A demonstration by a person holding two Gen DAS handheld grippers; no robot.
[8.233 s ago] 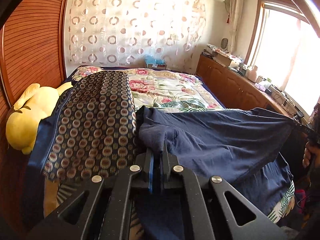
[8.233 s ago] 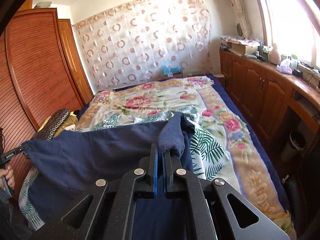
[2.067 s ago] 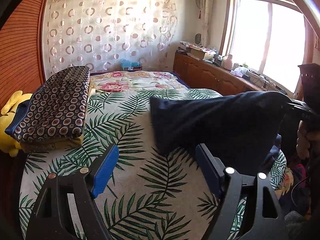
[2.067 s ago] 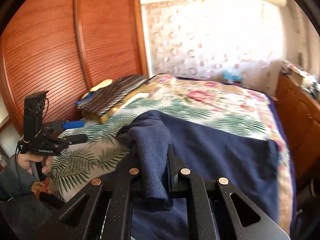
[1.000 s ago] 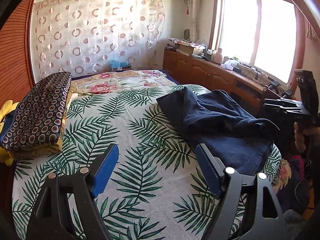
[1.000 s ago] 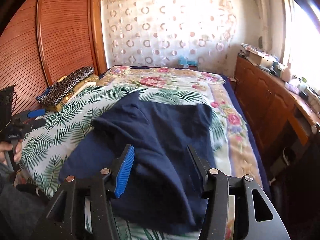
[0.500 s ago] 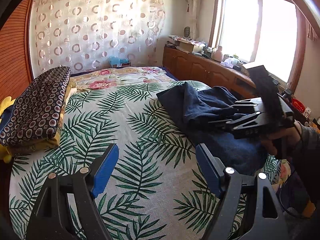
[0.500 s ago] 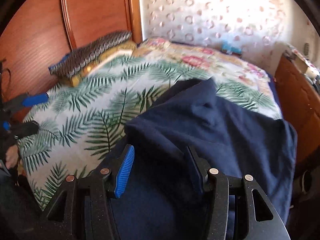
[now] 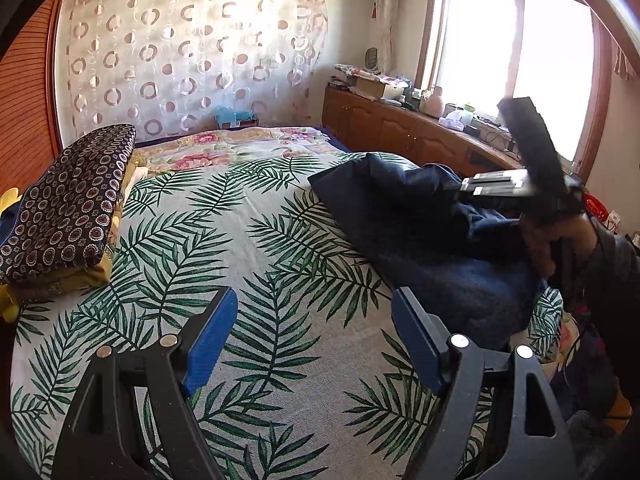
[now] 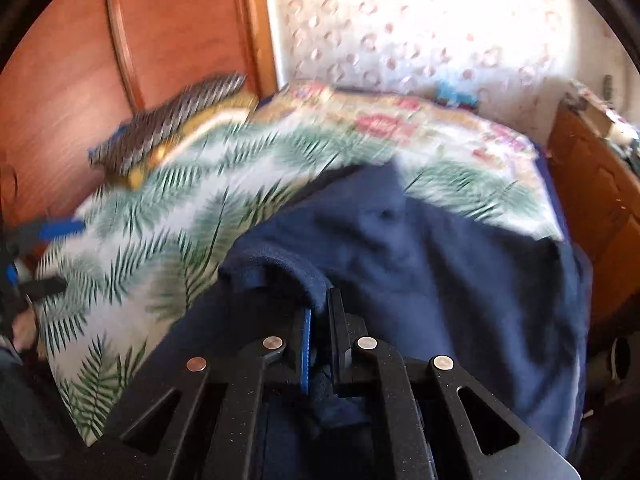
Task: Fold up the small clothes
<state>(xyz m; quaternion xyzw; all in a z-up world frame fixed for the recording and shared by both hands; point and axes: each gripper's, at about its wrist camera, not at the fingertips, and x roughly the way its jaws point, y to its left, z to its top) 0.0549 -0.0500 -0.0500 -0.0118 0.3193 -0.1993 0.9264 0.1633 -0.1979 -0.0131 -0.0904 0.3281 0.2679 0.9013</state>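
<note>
Palm-leaf bedspread (image 9: 256, 240) fills the centre and lower part of the left wrist view, with a patterned curtain (image 9: 188, 60) across the upper left and a bright window (image 9: 520, 60) at upper right. A folded stack topped by a dotted dark quilt (image 9: 68, 208) sits at the left edge of the frame.

My left gripper (image 9: 314, 340) hovers over bare bedspread at bottom centre, its blue-padded fingers (image 9: 208, 340) spread wide and holding nothing, unchanged from half a second ago.

The navy garment (image 9: 420, 232) lies bunched at the right of that frame, along the bed's edge. My right gripper (image 10: 322, 316), open over the cloth half a second ago, is now closed on a raised fold of the garment (image 10: 420, 264) at lower centre of the right wrist view; that view is motion-blurred. In the left wrist view the right gripper (image 9: 468, 190) appears at centre right, its tips buried in the fabric.

Wooden cabinets (image 9: 400, 132) run under the window; their cluttered top is too small to itemise.
</note>
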